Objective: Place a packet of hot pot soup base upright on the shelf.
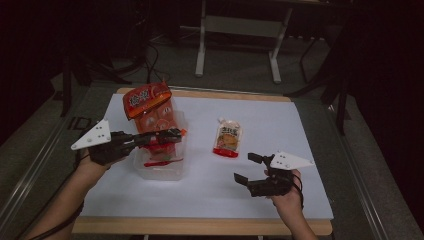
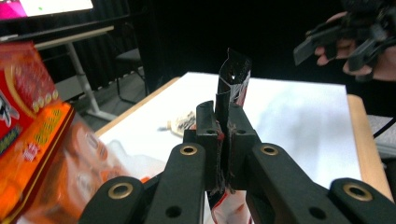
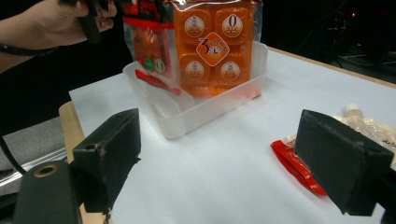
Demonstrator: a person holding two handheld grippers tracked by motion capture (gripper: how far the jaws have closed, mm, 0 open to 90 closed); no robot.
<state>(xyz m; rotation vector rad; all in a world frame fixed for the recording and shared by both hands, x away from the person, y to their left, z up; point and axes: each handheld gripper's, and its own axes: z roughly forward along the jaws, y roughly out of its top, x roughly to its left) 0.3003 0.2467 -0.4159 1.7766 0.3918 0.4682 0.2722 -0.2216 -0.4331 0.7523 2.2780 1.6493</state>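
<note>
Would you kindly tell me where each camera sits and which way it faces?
High view: above the person's side, looking forward and down on the table; both forearms and grippers show.
Left gripper view: rides the left gripper, looking along its jaws, shut on a red packet, across the table.
Right gripper view: rides the right gripper, its open jaws facing the clear bin.
All three share the bin's orange snack pack.

Left tool (image 1: 175, 134) clamping red packet (image 1: 159, 142) over clear bin (image 1: 176, 172), right tool (image 1: 248, 167) open — near pouch (image 1: 228, 138)
</note>
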